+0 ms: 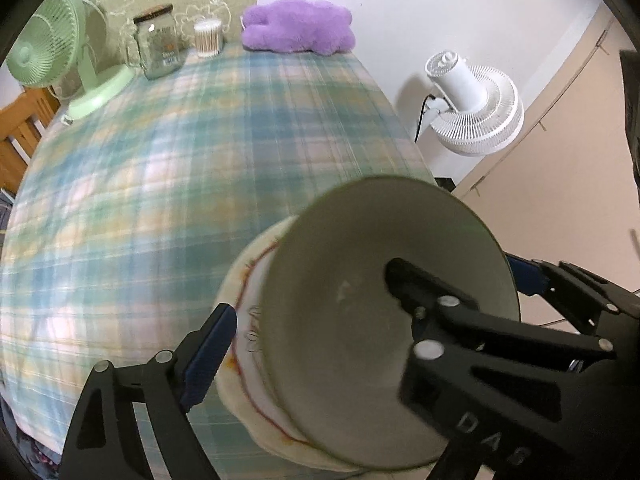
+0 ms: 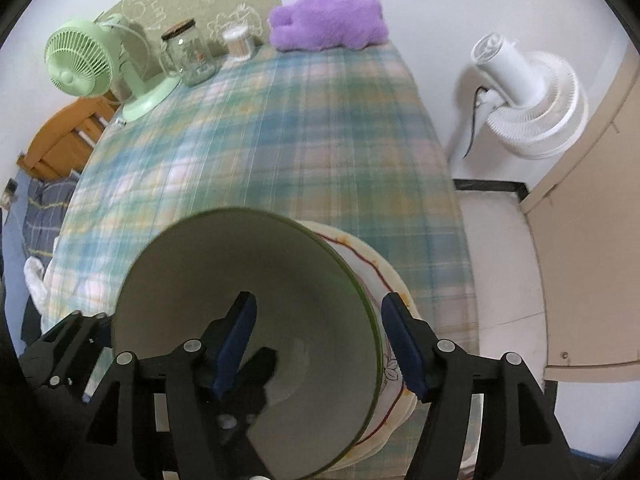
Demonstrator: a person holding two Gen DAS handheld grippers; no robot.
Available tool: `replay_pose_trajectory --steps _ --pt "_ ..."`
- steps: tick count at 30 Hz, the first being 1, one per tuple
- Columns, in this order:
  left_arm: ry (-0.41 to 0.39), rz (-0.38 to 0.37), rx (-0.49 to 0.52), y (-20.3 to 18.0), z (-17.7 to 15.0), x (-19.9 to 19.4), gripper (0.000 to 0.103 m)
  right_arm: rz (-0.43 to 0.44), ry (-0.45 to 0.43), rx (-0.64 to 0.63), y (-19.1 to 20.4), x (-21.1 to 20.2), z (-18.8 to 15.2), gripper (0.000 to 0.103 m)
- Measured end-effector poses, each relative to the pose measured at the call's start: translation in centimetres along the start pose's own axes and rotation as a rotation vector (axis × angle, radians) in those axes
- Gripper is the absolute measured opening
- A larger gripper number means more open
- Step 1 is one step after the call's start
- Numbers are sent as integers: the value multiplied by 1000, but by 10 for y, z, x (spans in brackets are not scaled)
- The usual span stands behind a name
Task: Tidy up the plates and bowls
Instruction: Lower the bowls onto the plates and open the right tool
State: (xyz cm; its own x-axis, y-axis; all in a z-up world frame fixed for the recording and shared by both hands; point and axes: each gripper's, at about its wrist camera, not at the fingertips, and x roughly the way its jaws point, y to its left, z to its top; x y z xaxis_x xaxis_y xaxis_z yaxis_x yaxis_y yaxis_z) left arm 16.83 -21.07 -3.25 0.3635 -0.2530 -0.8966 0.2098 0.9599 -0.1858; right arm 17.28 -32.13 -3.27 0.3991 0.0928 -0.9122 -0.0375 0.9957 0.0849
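1. Underneath everything, the table with its blue, green and cream checked cloth (image 1: 168,184) fills most of both views.
2. Beyond the table's right edge, a white round floor fan (image 1: 476,108) stands against the wall.
3. At the far left corner, a pale green desk fan (image 2: 86,62) stands on the cloth, and at the far edge lies a fluffy purple cushion (image 2: 328,24).
4. Close to me, near the table's front edge, the large pale green bowl (image 2: 224,280) sits on a stack of cream plates with a red line and flower print (image 1: 248,300).
5. Between the desk fan and the cushion stand a clear glass jar with a dark lid (image 1: 158,44) and a small clear tub of cotton buds (image 1: 209,38).
6. I hold my right gripper (image 2: 320,336) spread across the bowl's right rim, one blue pad inside the bowl, the other outside beside the plates; neither pad presses on the rim.
7. I hold my left gripper (image 1: 376,316) wide apart around the bowl and plates, gripping nothing; its left pad (image 1: 212,352) is just beside the plate edge.
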Motion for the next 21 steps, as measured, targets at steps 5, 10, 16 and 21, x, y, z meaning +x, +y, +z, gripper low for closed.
replay_pose_trajectory --steps 5,10,16,21 --pt "-74 0 47 7 1 -23 91 -79 -71 40 9 -22 -1 69" --pt "-157 -9 78 24 3 -50 91 -133 -152 69 27 -46 -3 69" --pt "-241 4 75 61 -2 -80 91 -153 -241 76 61 -68 -7 69" --pt "-299 62 55 101 -15 -98 91 -151 -307 63 99 -77 -16 69"
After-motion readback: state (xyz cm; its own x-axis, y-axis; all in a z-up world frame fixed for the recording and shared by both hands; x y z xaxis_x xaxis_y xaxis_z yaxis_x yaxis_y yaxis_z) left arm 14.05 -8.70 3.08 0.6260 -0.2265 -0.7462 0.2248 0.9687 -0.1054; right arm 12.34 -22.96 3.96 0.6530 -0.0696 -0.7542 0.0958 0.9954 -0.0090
